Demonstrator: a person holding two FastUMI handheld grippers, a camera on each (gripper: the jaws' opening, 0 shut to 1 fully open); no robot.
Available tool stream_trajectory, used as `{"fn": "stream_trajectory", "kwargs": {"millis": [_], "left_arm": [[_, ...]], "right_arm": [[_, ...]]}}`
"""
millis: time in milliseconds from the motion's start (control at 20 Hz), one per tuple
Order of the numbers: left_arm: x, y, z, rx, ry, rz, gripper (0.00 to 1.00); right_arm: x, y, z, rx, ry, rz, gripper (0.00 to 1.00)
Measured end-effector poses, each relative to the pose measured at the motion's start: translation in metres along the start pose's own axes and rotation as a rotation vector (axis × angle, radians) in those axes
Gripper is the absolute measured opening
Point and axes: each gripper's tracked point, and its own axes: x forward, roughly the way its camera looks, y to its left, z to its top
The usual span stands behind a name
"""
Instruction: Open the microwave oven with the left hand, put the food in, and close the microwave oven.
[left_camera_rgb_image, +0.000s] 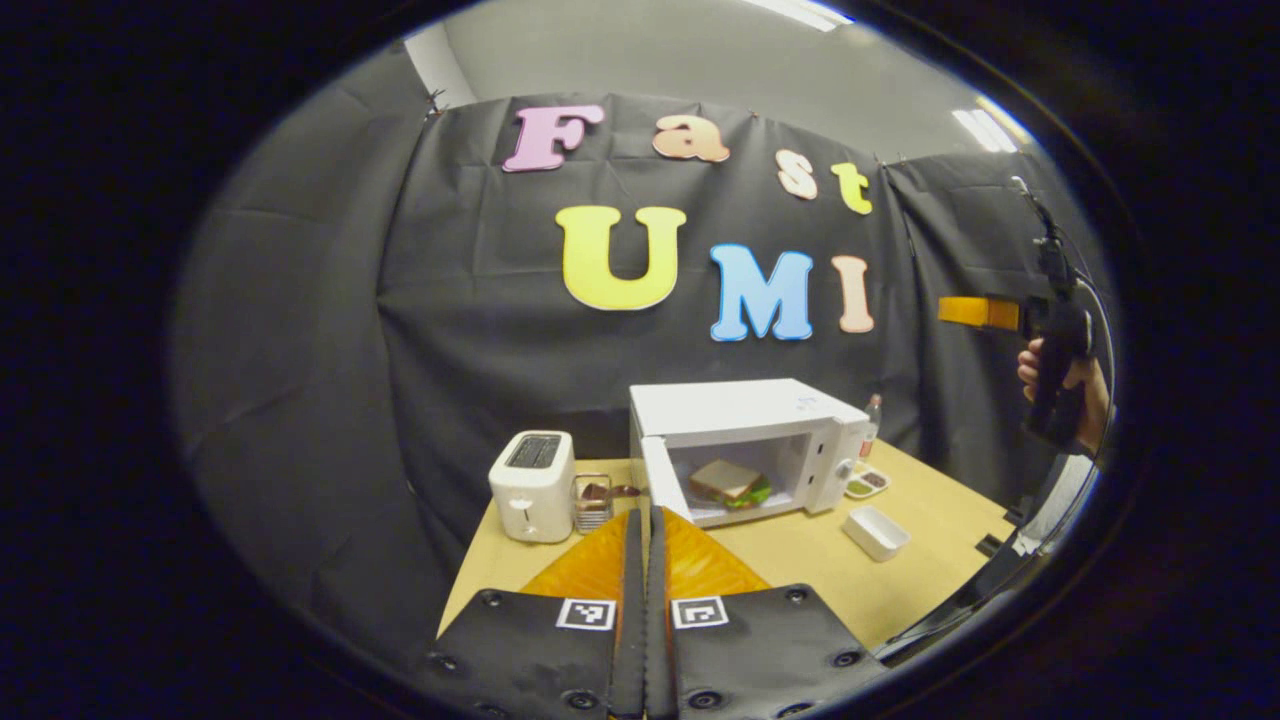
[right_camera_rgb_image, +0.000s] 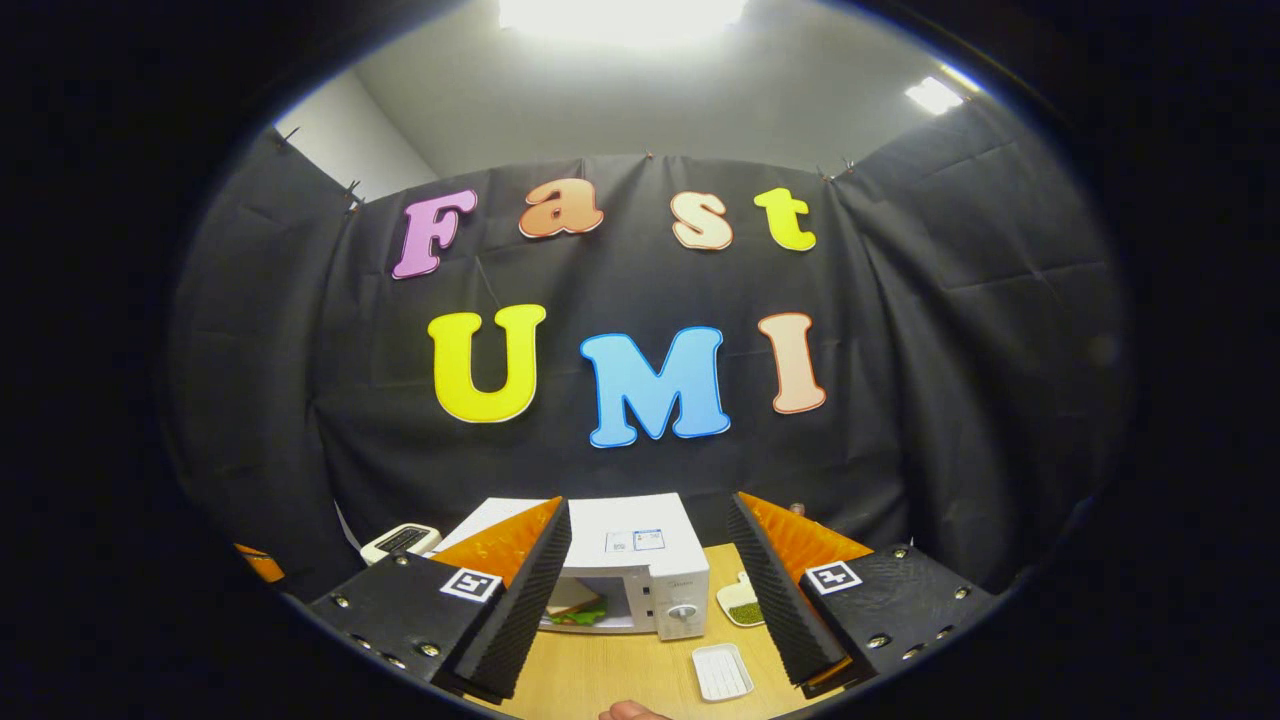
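On the table (left_camera_rgb_image: 800, 580) the microwave (left_camera_rgb_image: 745, 410) stood toward the back, its door (left_camera_rgb_image: 662, 485) swung open to the left, with the sandwich (left_camera_rgb_image: 728, 483) inside. A toaster (left_camera_rgb_image: 532, 485) stood left of the microwave, and a small rack (left_camera_rgb_image: 592, 502) sat between them. Just right of the microwave lay a dish (left_camera_rgb_image: 866, 483), with a bottle (left_camera_rgb_image: 873, 418) behind it. An empty tray (left_camera_rgb_image: 875, 531) lay nearer the front, before the dish.
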Motion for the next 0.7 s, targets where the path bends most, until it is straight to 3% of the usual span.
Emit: {"fn": "stream_trajectory", "kwargs": {"millis": [250,600,700], "left_arm": [[-0.011,0.013,-0.065,-0.037,0.130,-0.024,0.07],[-0.002,-0.025,-0.099,-0.095,0.192,-0.160,0.04],[0.001,-0.028,-0.102,-0.088,0.198,-0.179,0.09]], "right_arm": [[0.001,0.012,-0.004,-0.024,0.009,0.017,0.95],[0.004,0.013,-0.010,-0.033,0.033,-0.001,0.94],[0.001,0.010,-0.008,-0.038,0.028,-0.011,0.95]]}}
